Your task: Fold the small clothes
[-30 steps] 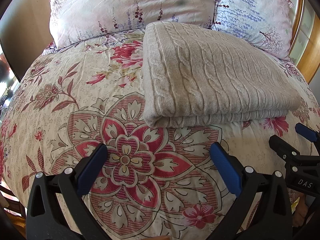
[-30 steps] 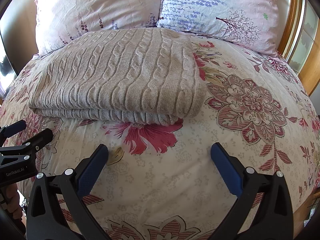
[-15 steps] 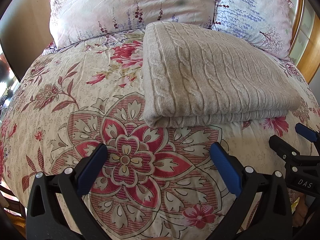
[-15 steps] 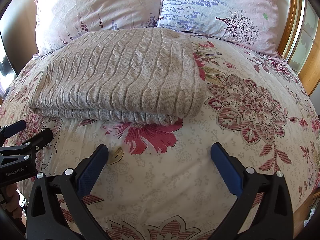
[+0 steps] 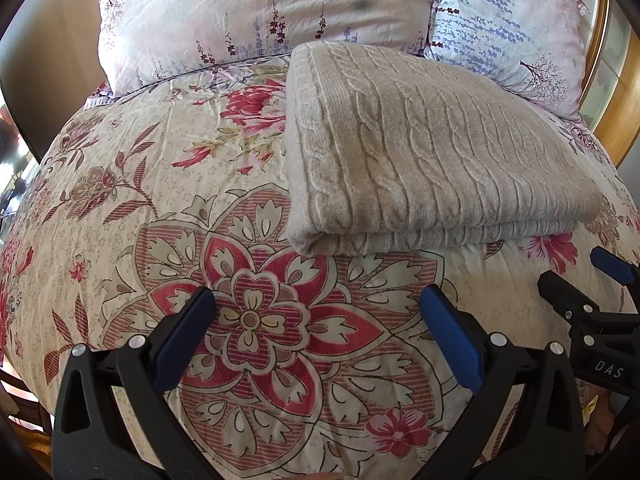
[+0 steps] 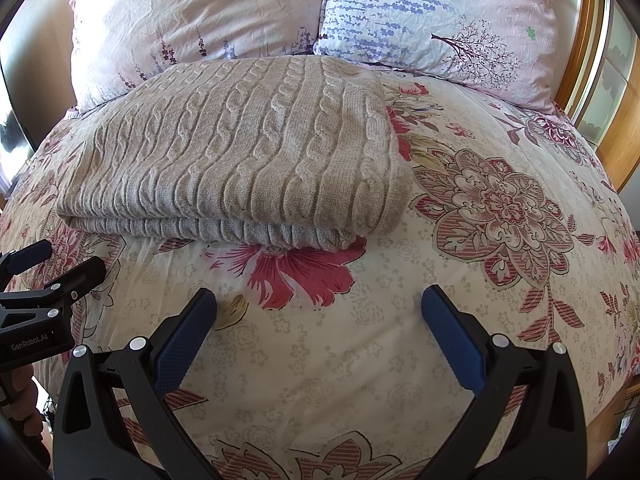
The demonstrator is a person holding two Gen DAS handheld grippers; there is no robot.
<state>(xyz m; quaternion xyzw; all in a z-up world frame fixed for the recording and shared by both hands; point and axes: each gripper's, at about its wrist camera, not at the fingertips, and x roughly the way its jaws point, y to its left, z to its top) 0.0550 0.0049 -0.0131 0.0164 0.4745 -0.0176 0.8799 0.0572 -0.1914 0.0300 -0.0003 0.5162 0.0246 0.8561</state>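
A beige cable-knit sweater (image 5: 420, 152) lies folded in a neat rectangle on the floral bedspread (image 5: 160, 200), just in front of the pillows. It also shows in the right wrist view (image 6: 248, 156). My left gripper (image 5: 318, 300) is open and empty, hovering over the bedspread a little short of the sweater's front left corner. My right gripper (image 6: 318, 300) is open and empty, short of the sweater's front right corner. Each gripper shows at the edge of the other's view, the right one (image 5: 600, 280) and the left one (image 6: 40, 264).
Two floral pillows (image 5: 260, 12) (image 6: 440, 20) lean at the head of the bed behind the sweater. A wooden headboard (image 6: 616, 120) rises at the right. The bedspread (image 6: 500, 220) stretches right of the sweater.
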